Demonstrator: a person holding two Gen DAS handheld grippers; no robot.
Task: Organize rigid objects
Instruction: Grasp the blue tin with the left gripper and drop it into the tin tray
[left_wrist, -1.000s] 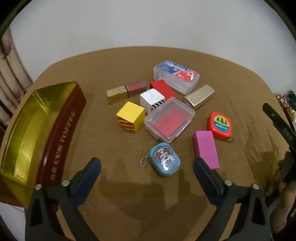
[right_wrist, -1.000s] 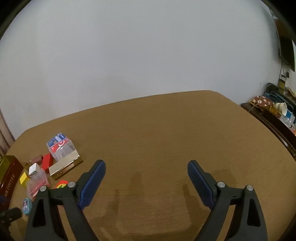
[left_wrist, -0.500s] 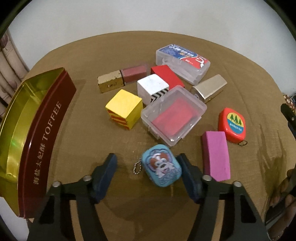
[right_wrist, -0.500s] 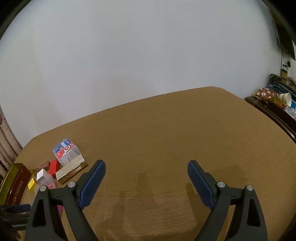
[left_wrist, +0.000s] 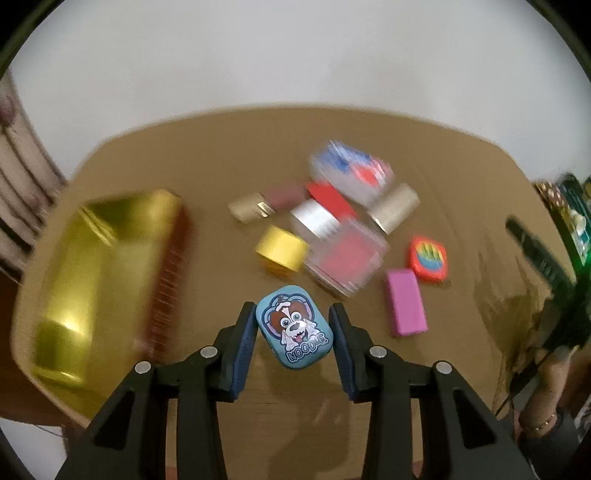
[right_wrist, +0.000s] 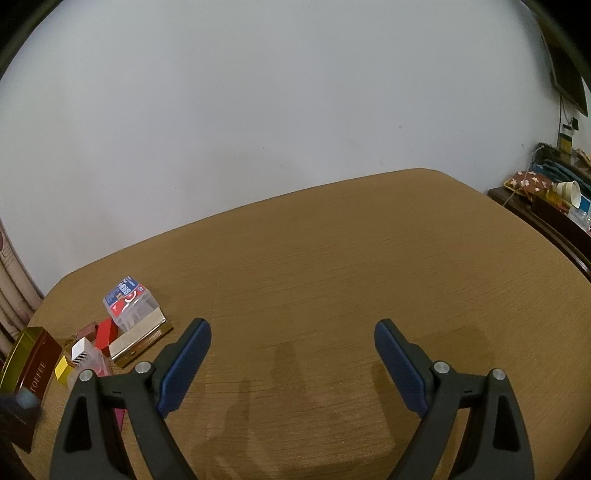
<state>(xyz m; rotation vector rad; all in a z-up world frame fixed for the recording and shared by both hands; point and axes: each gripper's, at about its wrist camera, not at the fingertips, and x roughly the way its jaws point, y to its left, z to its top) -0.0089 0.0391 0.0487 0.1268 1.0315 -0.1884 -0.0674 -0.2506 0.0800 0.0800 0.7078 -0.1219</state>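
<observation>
The left gripper (left_wrist: 293, 334), jaws closing, clamps a blue dog tin (left_wrist: 293, 326) above the desk (left_wrist: 229, 158); the right gripper (right_wrist: 291, 363) gapes wide, empty.

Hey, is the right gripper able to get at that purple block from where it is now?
Probably yes: the right gripper hangs open and empty over bare table, and the purple block lies uncovered.
</observation>
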